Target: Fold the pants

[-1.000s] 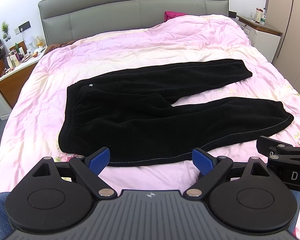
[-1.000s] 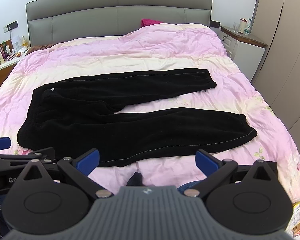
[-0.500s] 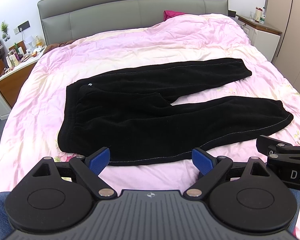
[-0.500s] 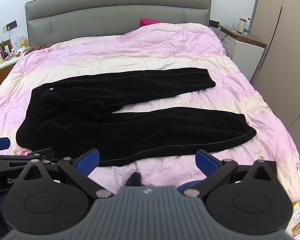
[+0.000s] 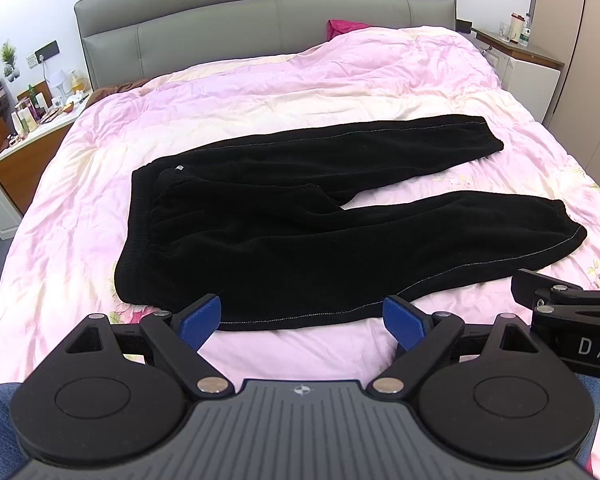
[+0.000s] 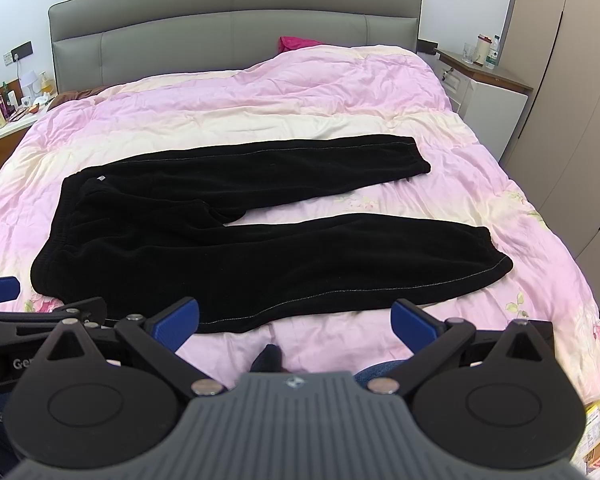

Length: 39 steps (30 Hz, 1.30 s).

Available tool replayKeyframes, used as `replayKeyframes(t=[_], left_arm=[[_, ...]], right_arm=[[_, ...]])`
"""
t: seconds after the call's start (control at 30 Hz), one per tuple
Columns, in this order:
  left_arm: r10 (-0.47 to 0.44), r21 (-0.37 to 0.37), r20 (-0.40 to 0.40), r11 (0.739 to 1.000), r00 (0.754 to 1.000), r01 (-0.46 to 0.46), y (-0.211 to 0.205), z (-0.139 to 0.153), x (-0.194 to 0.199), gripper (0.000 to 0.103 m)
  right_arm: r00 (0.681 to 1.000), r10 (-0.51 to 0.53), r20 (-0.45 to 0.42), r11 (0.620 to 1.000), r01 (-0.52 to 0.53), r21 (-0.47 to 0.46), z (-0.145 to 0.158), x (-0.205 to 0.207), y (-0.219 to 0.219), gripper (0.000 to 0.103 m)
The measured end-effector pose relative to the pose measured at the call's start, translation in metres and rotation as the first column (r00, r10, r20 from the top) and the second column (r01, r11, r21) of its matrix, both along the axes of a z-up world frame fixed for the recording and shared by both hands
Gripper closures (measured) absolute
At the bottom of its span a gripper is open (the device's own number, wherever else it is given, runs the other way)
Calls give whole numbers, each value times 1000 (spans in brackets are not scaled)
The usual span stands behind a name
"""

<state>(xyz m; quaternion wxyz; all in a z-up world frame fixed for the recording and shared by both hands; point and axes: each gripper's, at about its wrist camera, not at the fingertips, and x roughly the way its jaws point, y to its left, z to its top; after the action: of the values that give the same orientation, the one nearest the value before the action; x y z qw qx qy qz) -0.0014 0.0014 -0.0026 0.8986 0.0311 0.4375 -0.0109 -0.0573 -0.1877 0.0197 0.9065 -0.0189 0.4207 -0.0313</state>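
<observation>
So nothing's been folded yet, the black pants point(image 5: 308, 232) are lying spread flat on the pink duvet point(image 5: 260, 96) of the bed, waistband toward the bed's left edge, both legs running out toward the right edge in a V with a strip of duvet showing between them. Left claw point(image 5: 300, 316) is hanging just off the near hem of the closer leg, jaws wide apart, gripping nothing. Right claw point(image 6: 296, 316) is doing the same thing beside it, also spread wide and empty, and each claw is peeking into the other's view.

I'd say we're at the approach step for the first fold. Next move probably calls for pinching the near leg at waistband corner and cuff, then carrying it over onto the far leg so the seams line up.

Room-wise it's looking good: lots of bare duvet beyond the far leg toward the headboard point(image 6: 236, 28), and nightstands point(image 6: 496, 92) are sitting well off both sides.
</observation>
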Motion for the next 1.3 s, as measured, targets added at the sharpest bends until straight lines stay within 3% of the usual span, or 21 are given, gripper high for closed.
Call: replayKeyframes(t=[1.3], left_arm=[[-2, -3, -13, 1000, 1000, 2, -2, -9, 9, 0]], right_arm=[[1000, -7, -13, 1000, 7, -6, -6, 5, 4, 5]])
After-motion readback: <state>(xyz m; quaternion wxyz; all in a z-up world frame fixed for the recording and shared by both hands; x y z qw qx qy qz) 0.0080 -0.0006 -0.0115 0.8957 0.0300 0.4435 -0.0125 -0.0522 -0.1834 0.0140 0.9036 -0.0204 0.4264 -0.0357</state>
